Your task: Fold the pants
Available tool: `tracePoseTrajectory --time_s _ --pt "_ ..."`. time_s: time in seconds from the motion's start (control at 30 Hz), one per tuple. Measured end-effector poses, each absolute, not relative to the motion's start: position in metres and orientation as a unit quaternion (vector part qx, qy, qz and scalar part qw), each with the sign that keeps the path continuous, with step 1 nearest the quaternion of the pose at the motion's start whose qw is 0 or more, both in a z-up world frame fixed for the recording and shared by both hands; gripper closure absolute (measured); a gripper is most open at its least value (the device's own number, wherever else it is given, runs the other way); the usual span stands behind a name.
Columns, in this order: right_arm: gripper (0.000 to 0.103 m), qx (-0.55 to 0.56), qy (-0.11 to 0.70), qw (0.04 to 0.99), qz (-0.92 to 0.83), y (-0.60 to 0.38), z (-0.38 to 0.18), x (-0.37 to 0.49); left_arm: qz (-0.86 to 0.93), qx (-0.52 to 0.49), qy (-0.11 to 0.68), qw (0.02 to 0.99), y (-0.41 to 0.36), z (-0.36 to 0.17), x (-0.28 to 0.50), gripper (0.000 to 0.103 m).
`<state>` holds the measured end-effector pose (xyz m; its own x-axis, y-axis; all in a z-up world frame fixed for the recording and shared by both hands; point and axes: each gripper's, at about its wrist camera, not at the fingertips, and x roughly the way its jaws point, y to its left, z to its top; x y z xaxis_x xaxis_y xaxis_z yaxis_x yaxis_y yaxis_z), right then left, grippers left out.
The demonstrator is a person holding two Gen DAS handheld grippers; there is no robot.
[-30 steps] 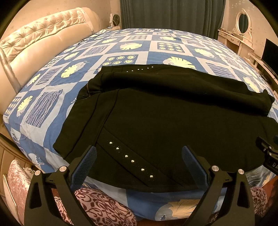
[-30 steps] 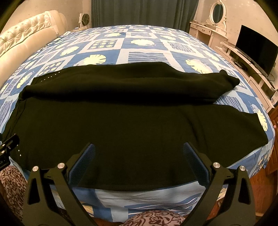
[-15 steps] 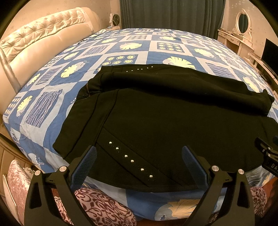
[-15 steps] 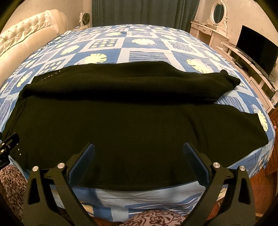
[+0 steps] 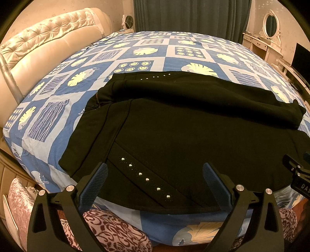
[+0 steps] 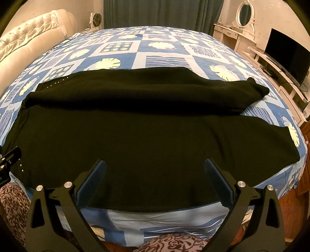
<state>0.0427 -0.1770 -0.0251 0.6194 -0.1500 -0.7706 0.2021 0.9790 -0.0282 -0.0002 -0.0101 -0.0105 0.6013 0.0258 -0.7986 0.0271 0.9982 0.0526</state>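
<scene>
Bedroom light falls warm over a wide bed (image 5: 58, 108) with a blue patchwork cover, a tufted cream headboard (image 5: 38, 48) on its left and dark curtains (image 6: 160, 11) at the far end. Across the near part of that bed lie the black pants (image 5: 184, 135), spread crosswise with the waist end toward the left and the leg ends toward the right; the far leg looks bunched and rolled along its length, while the near leg lies flatter, its lower edge close to the mattress edge. This looks like thick, soft knit: light to lift, limp, likely to sag and drag between two holds, not slippery and not fragile, so a pinch through both layers at the near hem edge and at the waistband corner should carry it best. Both tools hover just short of that near edge, touching nothing: the left gripper (image 5: 155, 176) has its fingers spread wide above the stud row (image 5: 144, 177), and the right gripper (image 6: 155, 174) is equally spread over the plain middle of the leg. Only the left view shows the waistband seams, the diagonal studs and a second faint stud line at the far hip; only the right view shows both leg ends, the near one reaching the bed's right corner, plus a television (image 6: 284, 56) and white dresser (image 6: 232, 33).
</scene>
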Motion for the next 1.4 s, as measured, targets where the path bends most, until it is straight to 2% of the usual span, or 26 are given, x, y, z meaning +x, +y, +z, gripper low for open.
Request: tracePoseTrajectory --time_s 0.3,0.5,0.67,0.8,1.0,1.27,1.4 --pt "0.002 0.034 0.433 0.897 -0.083 -0.175 -0.027 0.044 -0.011 0.021 0.456 0.89 -0.008 -0.009 0.0 0.005" --pt "0.002 0.062 0.442 0.895 -0.017 -0.18 -0.019 0.051 -0.036 -0.013 0.446 0.894 0.021 0.022 0.023 0.005" --pt "0.002 0.092 0.424 0.899 0.057 -0.19 0.001 0.066 -0.103 -0.09 0.484 0.864 0.08 0.03 0.079 0.005" --pt "0.002 0.115 0.401 0.901 0.117 -0.205 0.018 0.093 -0.155 -0.126 0.478 0.855 0.13 0.02 0.134 0.005" --pt "0.002 0.154 0.396 0.888 0.178 -0.232 0.03 0.151 -0.144 -0.165 0.508 0.833 0.193 -0.027 0.233 0.005" --pt "0.002 0.119 0.422 0.866 0.24 -0.247 0.018 0.233 -0.189 -0.103 0.516 0.829 0.187 -0.058 0.304 0.005" --pt "0.002 0.09 0.44 0.853 0.264 -0.245 0.01 0.261 -0.246 -0.119 0.509 0.816 0.178 -0.056 0.319 0.006"
